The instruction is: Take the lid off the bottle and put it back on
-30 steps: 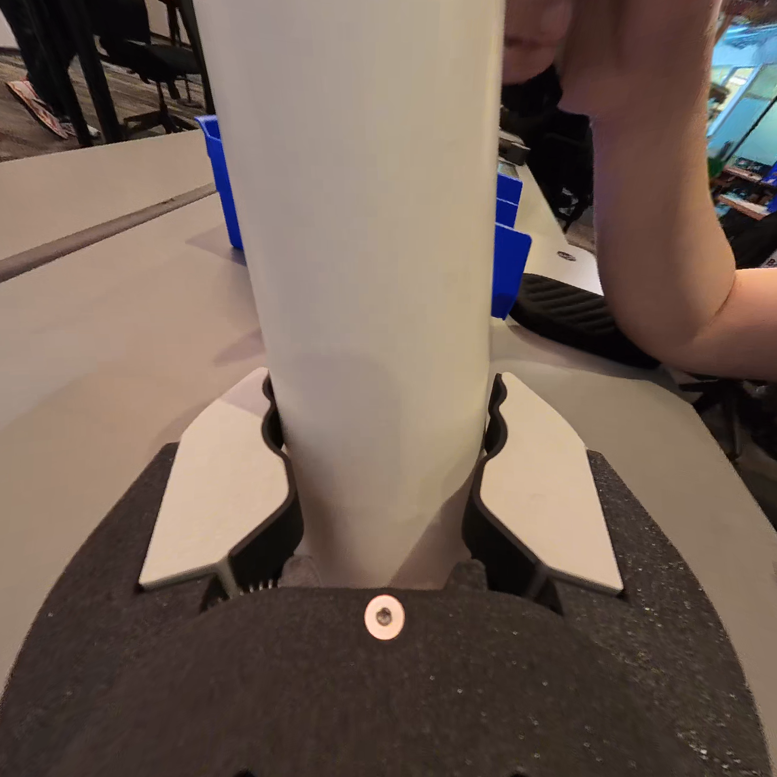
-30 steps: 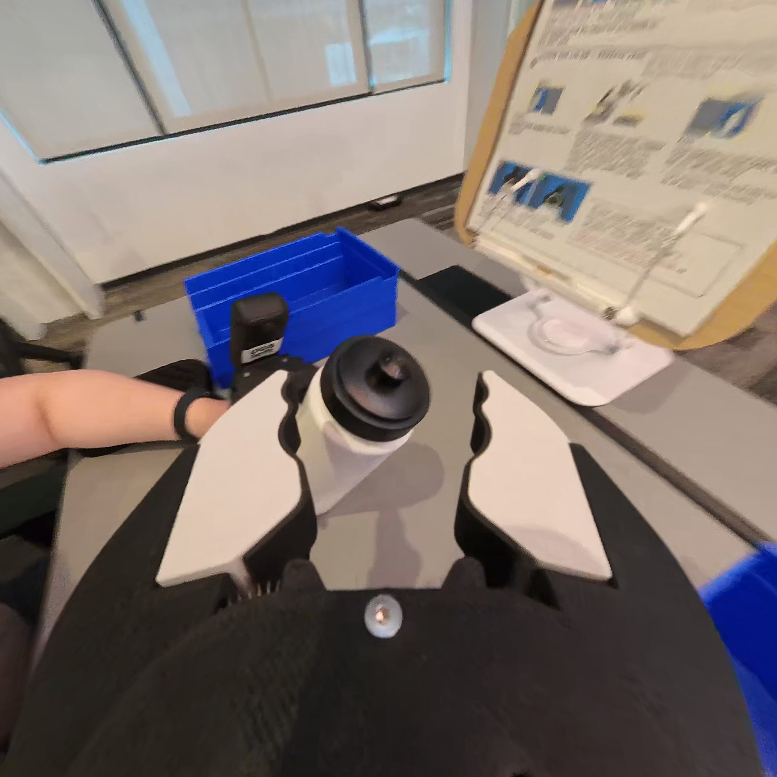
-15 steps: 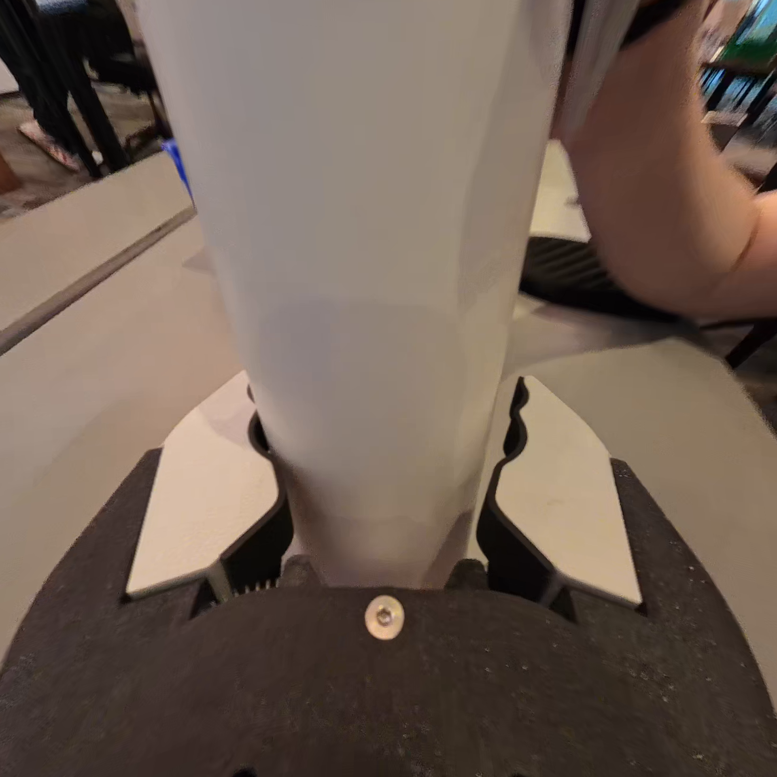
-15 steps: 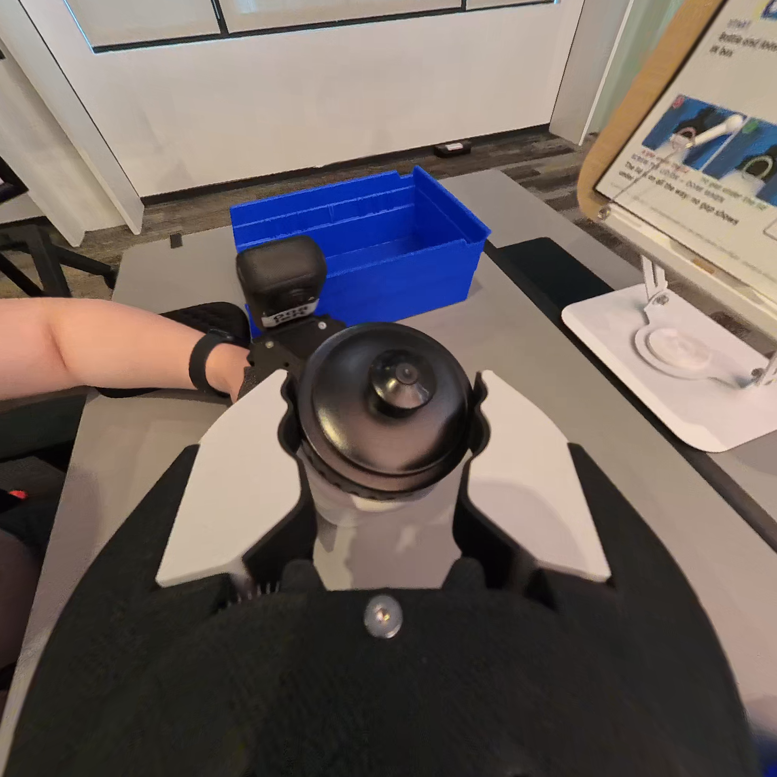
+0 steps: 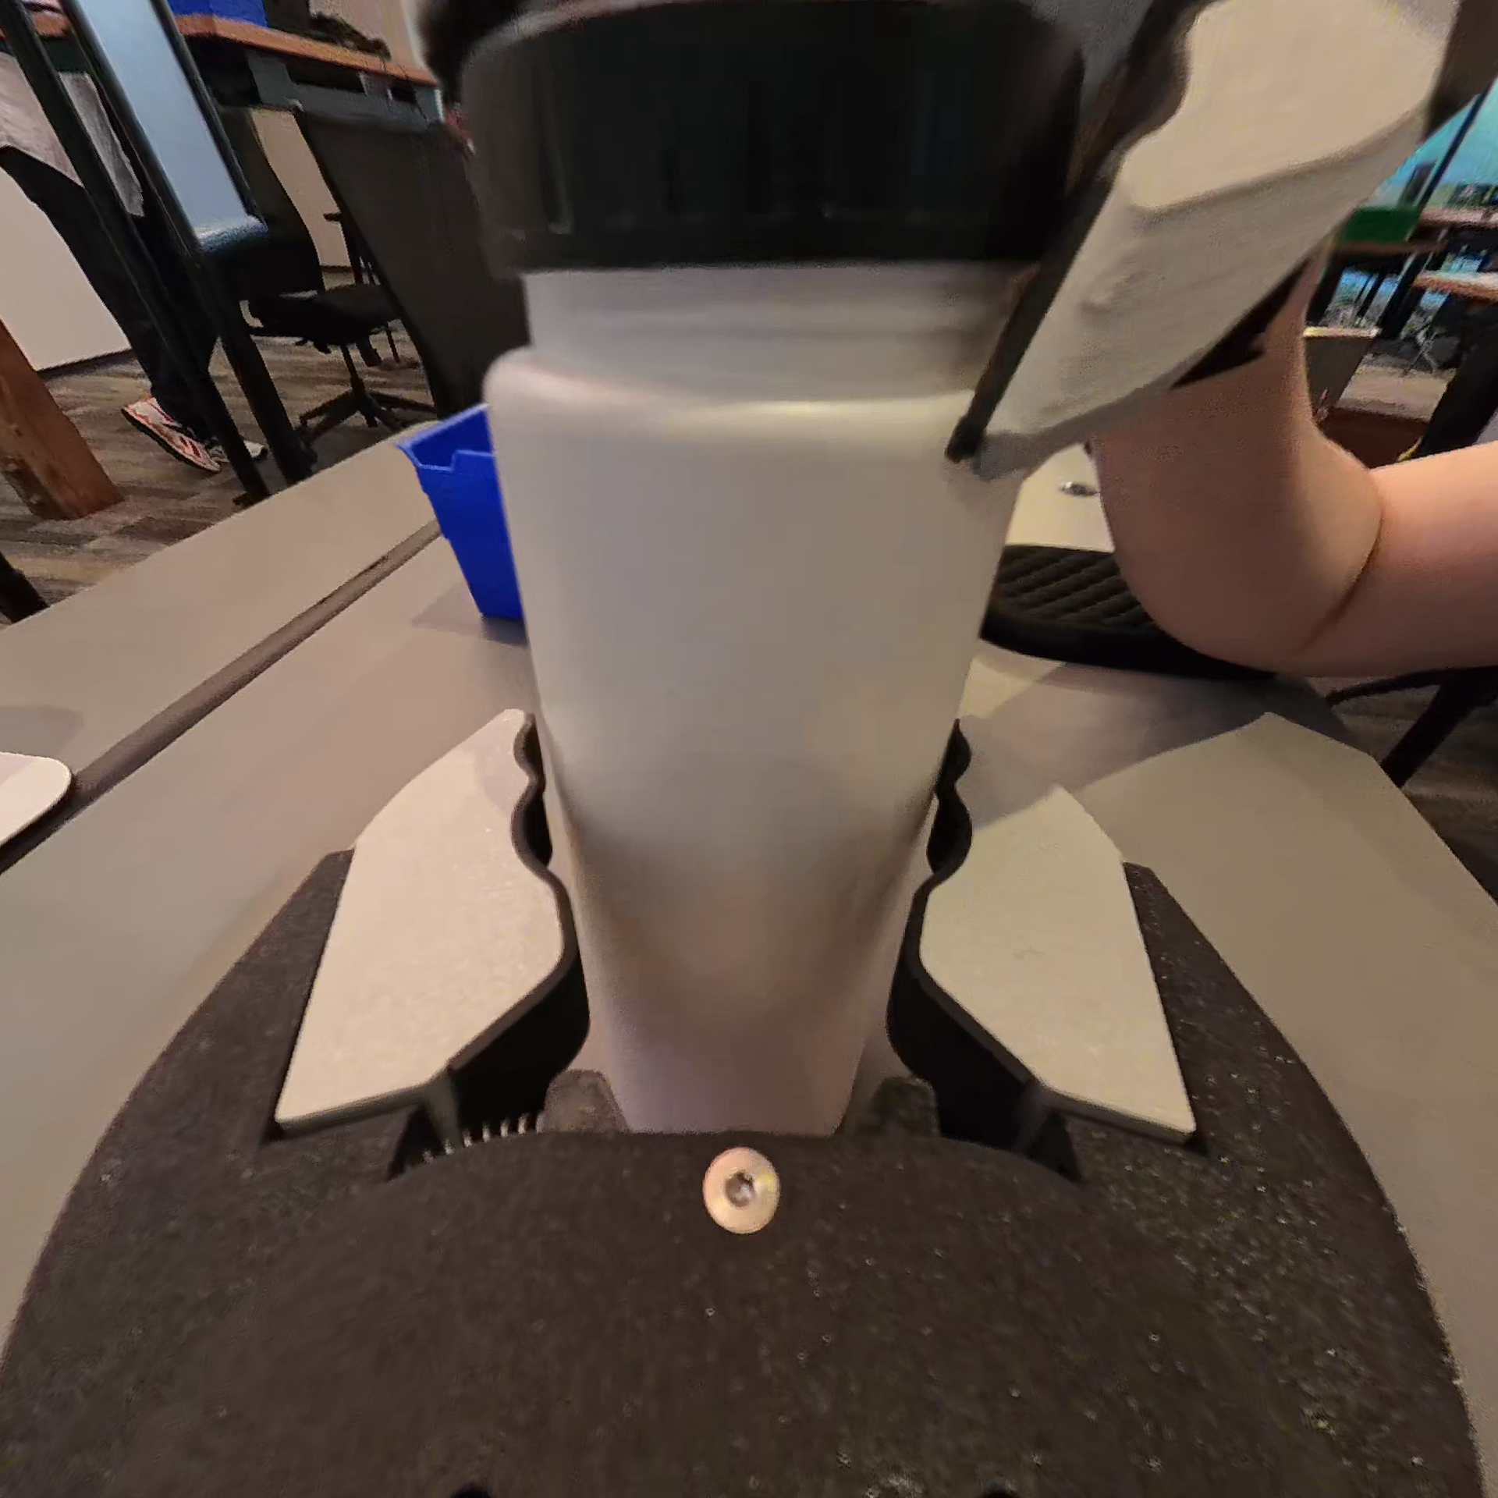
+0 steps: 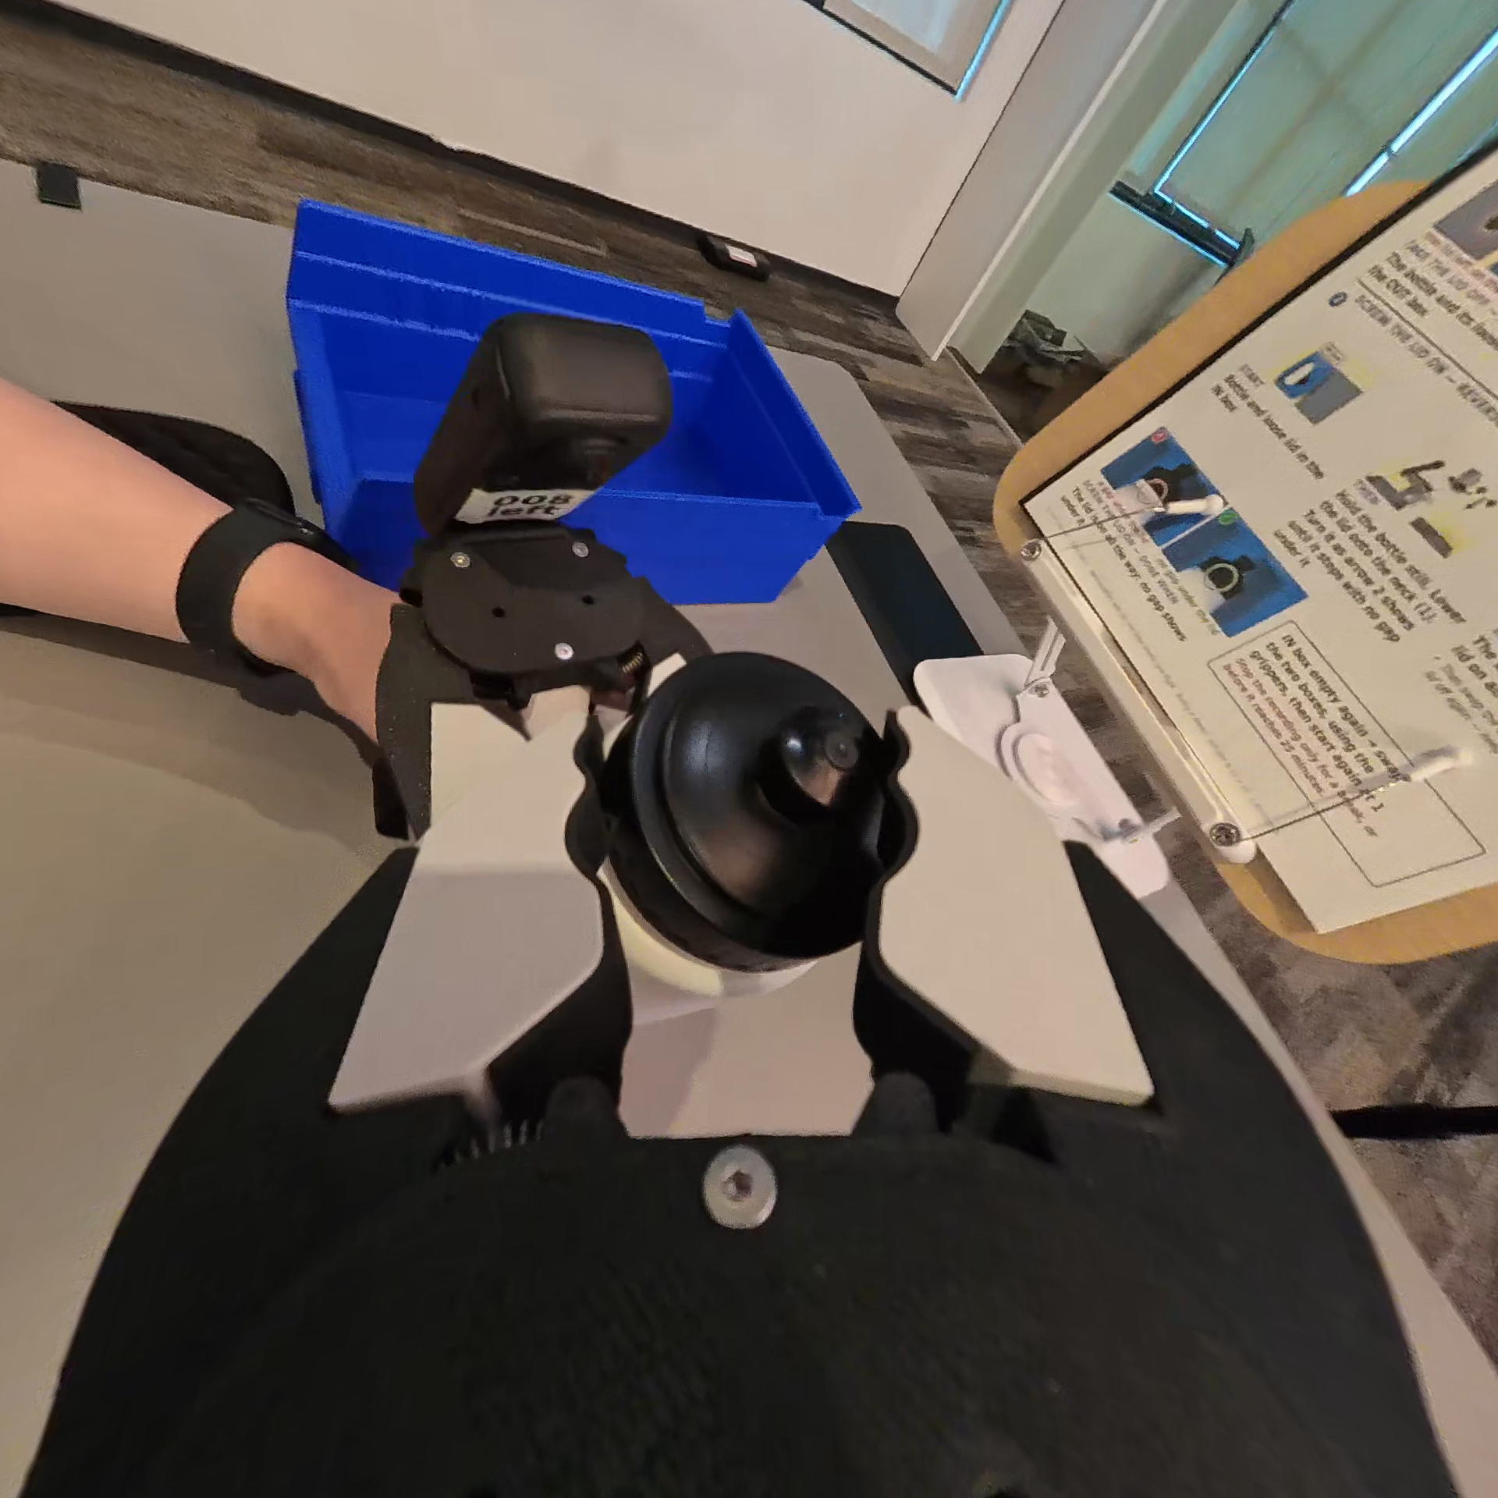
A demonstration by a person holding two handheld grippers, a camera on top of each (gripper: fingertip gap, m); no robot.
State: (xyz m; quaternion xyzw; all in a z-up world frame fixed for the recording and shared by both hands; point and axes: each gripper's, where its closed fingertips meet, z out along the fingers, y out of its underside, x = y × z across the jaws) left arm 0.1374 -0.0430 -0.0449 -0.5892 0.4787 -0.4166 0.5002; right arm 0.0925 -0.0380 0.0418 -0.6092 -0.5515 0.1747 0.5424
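Left claw (image 5: pixel 742 811) is clenched on the lower body of the white bottle (image 5: pixel 746 648), its two pale fingers (image 5: pixel 430 924) pressed against either side so that the bottle stands upright between them, filling the middle of the left wrist view. Right claw (image 6: pixel 742 778) comes at the bottle from above and is closed around the black lid (image 6: pixel 746 827), with the wavy inner edges of its fingers touching the lid's ribbed rim on both sides. That lid, domed with a small knob at its centre, sits on the bottle's neck; a band of white neck shows just below it in both views, and whether it is screwed fully down cannot be told. In the left wrist view one pale finger of the right claw reaches in from the upper right beside the lid (image 5: pixel 770 130), with a bare forearm (image 5: pixel 1264 551) behind it. From the right wrist view the left claw's black body and its camera (image 6: pixel 551 421) sit just behind the bottle, held by a hand with a black wristband (image 6: pixel 235 567). Bottle and claws are over a grey bench (image 6: pixel 162 892). A blue bin (image 6: pixel 648 454) stands on the bench beyond them, and a printed instruction sheet on a white stand (image 6: pixel 1037 746) is off to the right.
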